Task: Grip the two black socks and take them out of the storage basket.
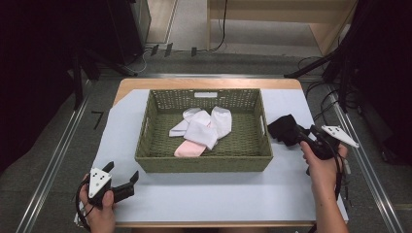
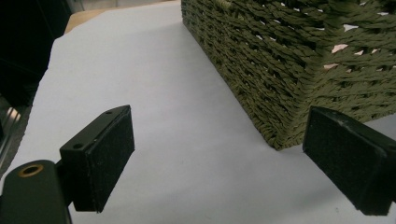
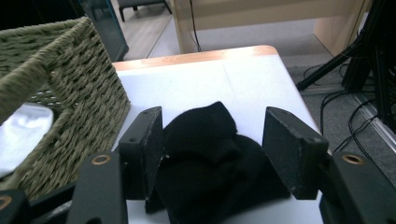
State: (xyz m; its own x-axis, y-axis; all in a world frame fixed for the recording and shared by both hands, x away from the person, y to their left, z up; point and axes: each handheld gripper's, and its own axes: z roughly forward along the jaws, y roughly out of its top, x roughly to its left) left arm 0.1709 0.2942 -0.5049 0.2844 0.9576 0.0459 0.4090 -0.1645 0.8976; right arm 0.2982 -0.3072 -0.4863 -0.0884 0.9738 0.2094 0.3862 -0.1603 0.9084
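Right of the woven basket (image 1: 204,162), on the white sheet covering the worktop (image 1: 218,194), we see a bundled black sock (image 3: 210,158) lying just beside the basket's right wall. Our right tongs (image 3: 212,149) stand part-open around it, one pad on each side, the left pad touching the fabric and the right one apart from it. Our left tongs (image 2: 217,158) rest spread wide near the basket's front left corner, holding nothing. White and pink socks (image 1: 201,130) lie inside the basket.
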